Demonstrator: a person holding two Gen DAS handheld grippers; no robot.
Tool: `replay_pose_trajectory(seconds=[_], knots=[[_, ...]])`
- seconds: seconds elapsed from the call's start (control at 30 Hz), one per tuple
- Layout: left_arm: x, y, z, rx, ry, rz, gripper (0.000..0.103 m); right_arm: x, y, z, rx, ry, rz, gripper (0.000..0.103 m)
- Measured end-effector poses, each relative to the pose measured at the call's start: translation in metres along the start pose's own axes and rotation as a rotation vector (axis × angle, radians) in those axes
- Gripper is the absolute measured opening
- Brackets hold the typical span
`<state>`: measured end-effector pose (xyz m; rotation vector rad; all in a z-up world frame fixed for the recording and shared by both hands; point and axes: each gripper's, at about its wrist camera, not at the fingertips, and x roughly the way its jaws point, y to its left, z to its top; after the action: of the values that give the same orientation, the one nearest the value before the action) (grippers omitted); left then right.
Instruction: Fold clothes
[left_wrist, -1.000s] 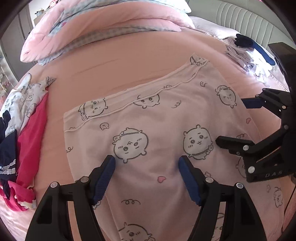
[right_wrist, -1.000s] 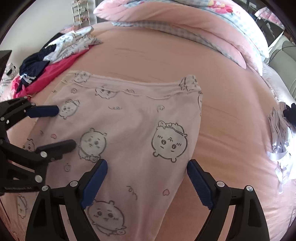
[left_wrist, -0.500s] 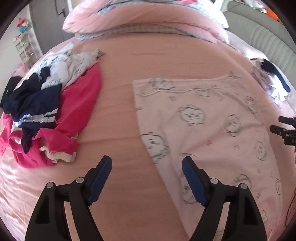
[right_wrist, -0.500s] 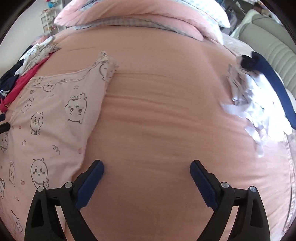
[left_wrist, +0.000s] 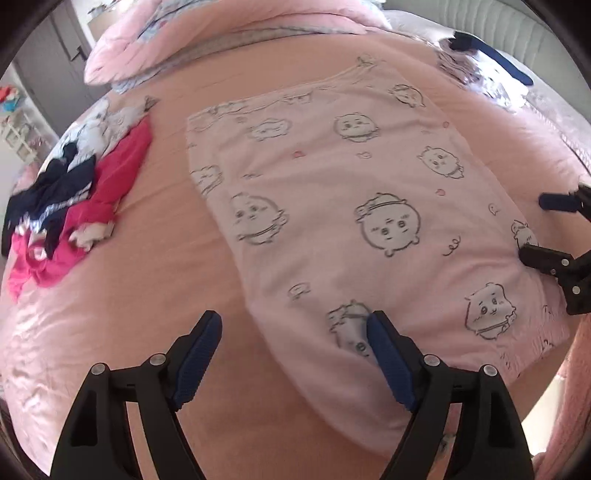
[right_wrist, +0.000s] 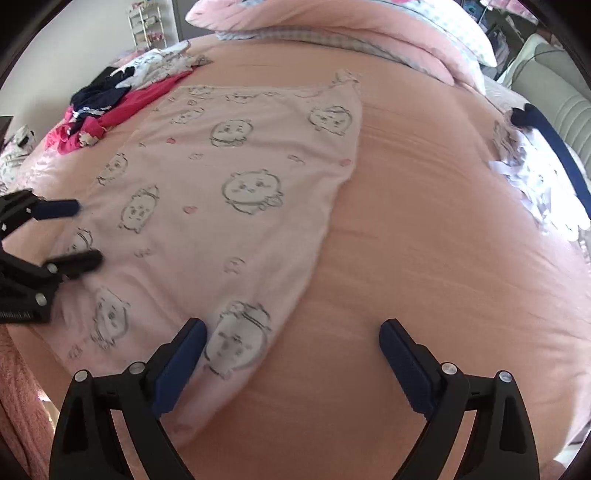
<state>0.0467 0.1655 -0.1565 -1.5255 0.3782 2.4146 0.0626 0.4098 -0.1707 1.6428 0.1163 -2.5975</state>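
Left wrist view: the left tongs (left_wrist: 291, 363) angle steeply down, jaws opening and holding nothing, over the near left edge of the cartoon-print pyjama garment (left_wrist: 351, 229) lying flat on the pink bed (left_wrist: 129, 314). Right wrist view: the right tongs (right_wrist: 291, 363) gape wide and empty over its right edge.

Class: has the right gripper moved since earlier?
Yes: right gripper went right, from over the pink cartoon-print garment to its edge nearer the white clothing.

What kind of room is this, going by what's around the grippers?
Most likely a bedroom: the clothes lie on a bed with a pink sheet, a bunched-up pink duvet sits at the far end, and a padded headboard shows at the right.
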Motion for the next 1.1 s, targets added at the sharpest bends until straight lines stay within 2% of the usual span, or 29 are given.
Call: replay_pose_trajectory(seconds=[0.07, 0.13, 0.23, 0.27, 0.37, 0.43, 0.5, 0.6, 0.7, 0.87, 0.97, 1.0, 1.07, 1.1], knots=[[-0.007, 0.011, -0.003, -0.068, -0.003, -0.002, 0.081, -0.006, -0.015, -0.010, 0.035, 0.019, -0.012, 0.095], [-0.015, 0.006, -0.005, -0.077, -0.044, -0.014, 0.081, -0.015, -0.024, -0.015, 0.075, 0.022, -0.037, 0.094], [-0.021, -0.006, -0.006, -0.107, -0.086, -0.146, 0.081, -0.035, -0.018, -0.012, 0.111, -0.048, 0.012, 0.094], [-0.016, -0.014, -0.006, -0.094, -0.072, -0.156, 0.081, -0.039, -0.011, -0.010, 0.103, -0.063, 0.044, 0.095], [-0.001, -0.035, -0.014, -0.012, 0.001, -0.061, 0.081, -0.031, 0.013, -0.011, 0.038, -0.034, 0.077, 0.094], [-0.009, -0.035, -0.024, -0.007, -0.021, -0.048, 0.081, -0.017, 0.022, -0.015, 0.012, 0.025, 0.082, 0.094], [-0.015, -0.028, -0.033, -0.044, -0.025, -0.066, 0.082, -0.018, 0.026, -0.024, 0.002, 0.012, 0.066, 0.095], [-0.021, -0.016, -0.046, -0.106, -0.031, -0.100, 0.082, -0.026, 0.019, -0.039, 0.055, 0.012, 0.101, 0.095], [-0.028, -0.004, -0.045, -0.169, -0.057, -0.159, 0.081, -0.033, 0.017, -0.043, 0.048, 0.021, 0.106, 0.095], [-0.037, 0.033, -0.031, -0.291, -0.154, -0.160, 0.081, -0.049, 0.013, -0.025, 0.032, -0.032, 0.073, 0.095], [-0.022, 0.061, -0.015, -0.364, -0.167, -0.149, 0.080, -0.058, 0.014, 0.002, 0.039, -0.074, 0.121, 0.095], [-0.016, 0.070, -0.010, -0.388, -0.168, -0.156, 0.077, -0.061, 0.017, 0.011, 0.031, -0.086, 0.135, 0.095], [-0.004, 0.086, -0.003, -0.421, -0.155, -0.177, 0.051, -0.057, 0.031, 0.034, -0.004, -0.098, 0.145, 0.095], [0.001, 0.092, -0.002, -0.424, -0.141, -0.187, 0.047, -0.052, 0.040, 0.044, -0.022, -0.098, 0.145, 0.094]])
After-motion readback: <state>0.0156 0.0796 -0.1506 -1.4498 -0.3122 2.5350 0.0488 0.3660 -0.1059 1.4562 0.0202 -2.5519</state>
